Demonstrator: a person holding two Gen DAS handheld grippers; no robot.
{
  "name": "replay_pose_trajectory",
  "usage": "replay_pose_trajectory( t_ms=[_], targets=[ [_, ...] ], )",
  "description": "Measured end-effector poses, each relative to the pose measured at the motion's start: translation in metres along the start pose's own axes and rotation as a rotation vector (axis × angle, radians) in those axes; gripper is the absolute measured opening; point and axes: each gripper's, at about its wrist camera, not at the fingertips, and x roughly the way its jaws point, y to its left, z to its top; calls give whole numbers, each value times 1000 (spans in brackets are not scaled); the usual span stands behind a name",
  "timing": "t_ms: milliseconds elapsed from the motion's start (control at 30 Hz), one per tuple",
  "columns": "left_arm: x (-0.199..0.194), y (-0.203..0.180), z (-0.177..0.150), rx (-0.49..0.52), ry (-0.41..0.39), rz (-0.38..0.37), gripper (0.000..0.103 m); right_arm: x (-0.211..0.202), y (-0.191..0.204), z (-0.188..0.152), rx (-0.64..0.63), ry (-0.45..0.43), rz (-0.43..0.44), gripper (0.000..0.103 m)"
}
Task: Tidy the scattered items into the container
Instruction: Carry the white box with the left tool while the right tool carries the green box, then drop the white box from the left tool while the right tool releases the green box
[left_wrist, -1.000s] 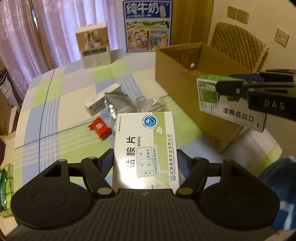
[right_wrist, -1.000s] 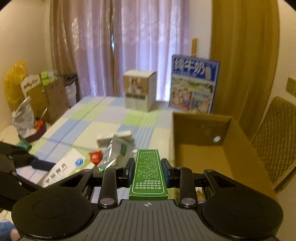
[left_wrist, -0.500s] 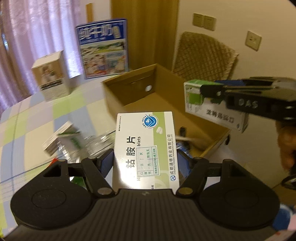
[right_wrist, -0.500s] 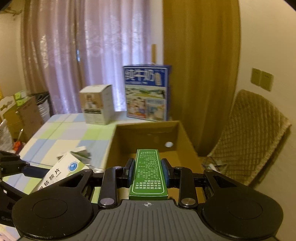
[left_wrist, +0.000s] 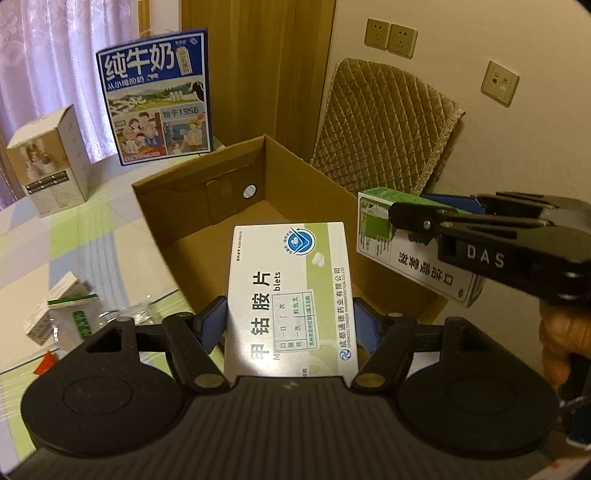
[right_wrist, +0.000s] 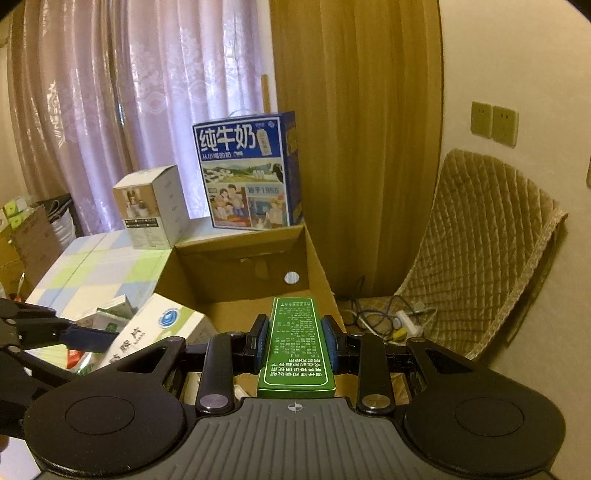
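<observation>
The right tool (right_wrist: 295, 341) grips a green box (right_wrist: 297, 347) above the open carton (right_wrist: 243, 277).

1. The left gripper (left_wrist: 290, 325), clamped on the white medicine box (left_wrist: 291, 295), has swung from over the checked tablecloth (left_wrist: 74, 251) to over the open cardboard box (left_wrist: 221, 206); the white box now hangs above the cardboard floor.
2. The right gripper (right_wrist: 295, 341), gripping the green medicine box (right_wrist: 295, 347), has moved from beside the near wall to above the carton's interior, closer to the white box.
3. The small packets (left_wrist: 62, 317) and red sachet (left_wrist: 46, 362) on the table have slid to the left edge of the left wrist view.
4. The quilted chair (right_wrist: 487, 258) now fills more of both views.
</observation>
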Motion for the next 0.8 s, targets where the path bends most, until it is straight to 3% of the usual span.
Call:
replay_pose_trajectory(
  t_ms=[367,800],
  targets=[
    [29,10,2,-59,8,6,69,30,-7,-8,21,40,6,28],
    [-22,40,-18,-133,-79,38,72,36,4,-6,35,48,41,28]
  ],
)
